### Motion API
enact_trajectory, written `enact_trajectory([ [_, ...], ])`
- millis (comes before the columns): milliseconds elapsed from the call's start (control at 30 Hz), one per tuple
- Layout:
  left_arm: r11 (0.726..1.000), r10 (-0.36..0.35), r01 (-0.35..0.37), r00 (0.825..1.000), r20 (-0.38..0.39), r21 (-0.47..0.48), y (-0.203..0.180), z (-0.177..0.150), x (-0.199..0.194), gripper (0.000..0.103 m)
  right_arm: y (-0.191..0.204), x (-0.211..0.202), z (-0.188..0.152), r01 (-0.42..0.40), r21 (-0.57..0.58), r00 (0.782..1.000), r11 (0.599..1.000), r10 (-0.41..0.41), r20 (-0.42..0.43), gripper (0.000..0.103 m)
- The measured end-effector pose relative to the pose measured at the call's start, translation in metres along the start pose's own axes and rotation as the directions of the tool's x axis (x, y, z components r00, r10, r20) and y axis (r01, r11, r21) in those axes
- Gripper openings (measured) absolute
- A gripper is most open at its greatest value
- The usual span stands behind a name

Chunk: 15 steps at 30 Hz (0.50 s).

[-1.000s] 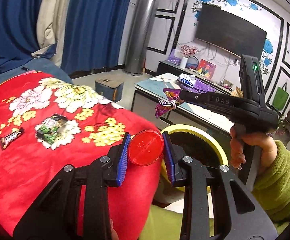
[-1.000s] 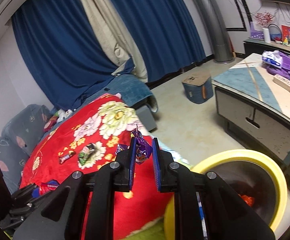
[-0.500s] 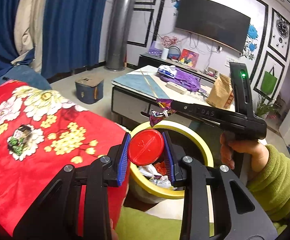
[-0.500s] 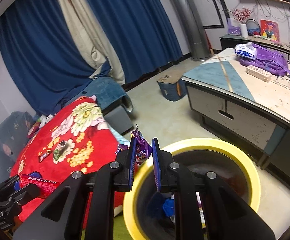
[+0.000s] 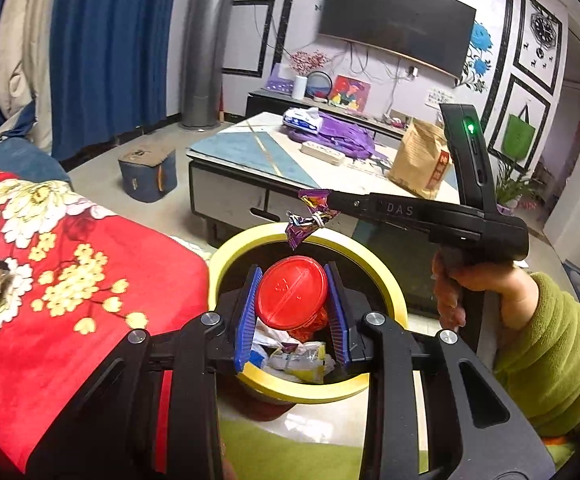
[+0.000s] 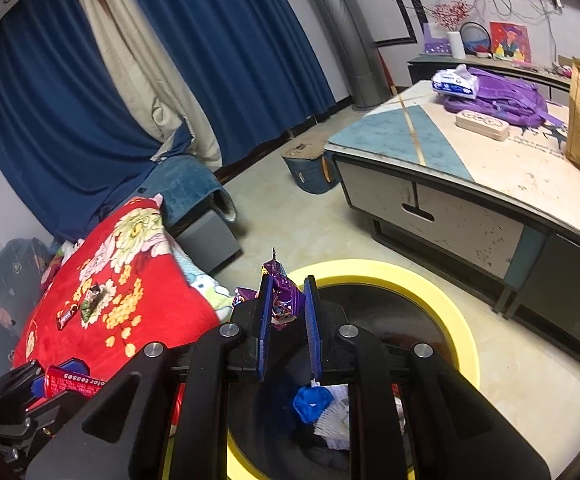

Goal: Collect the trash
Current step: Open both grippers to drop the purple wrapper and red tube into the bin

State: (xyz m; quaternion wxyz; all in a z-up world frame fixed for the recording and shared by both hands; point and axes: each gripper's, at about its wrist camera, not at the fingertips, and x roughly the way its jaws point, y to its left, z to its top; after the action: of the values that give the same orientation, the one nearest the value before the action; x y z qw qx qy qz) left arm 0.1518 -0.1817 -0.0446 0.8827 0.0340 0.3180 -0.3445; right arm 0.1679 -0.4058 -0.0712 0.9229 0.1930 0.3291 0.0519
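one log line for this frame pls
left claw: shut on red lid | right claw: shut on purple wrapper | both over yellow-rimmed bin | nothing dropped yet

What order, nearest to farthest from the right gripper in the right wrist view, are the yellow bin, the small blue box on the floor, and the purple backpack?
From the right gripper:
1. Yellow bin, directly below and just ahead.
2. Small blue box, on the floor beyond, by the coffee table's corner.
3. Purple backpack, far right, on the tabletop.
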Motion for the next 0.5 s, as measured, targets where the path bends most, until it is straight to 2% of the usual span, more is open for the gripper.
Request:
enact_trajectory([
  [233, 0.999, -0.033, 0.032, 0.998, -0.046, -0.016, -0.001, -0.003, 0.024, 0.024, -0.02, 0.004, -0.005, -0.001, 0.06, 1.0, 0.998, 0.003, -0.031, 0.016],
  [500, 0.999, -0.045, 0.044, 0.998, -0.054, -0.012, -0.003, -0.001, 0.037, 0.024, -0.03, 0.006, -0.008, -0.022, 0.1, 0.998, 0.995, 0.027, -0.053, 0.019],
])
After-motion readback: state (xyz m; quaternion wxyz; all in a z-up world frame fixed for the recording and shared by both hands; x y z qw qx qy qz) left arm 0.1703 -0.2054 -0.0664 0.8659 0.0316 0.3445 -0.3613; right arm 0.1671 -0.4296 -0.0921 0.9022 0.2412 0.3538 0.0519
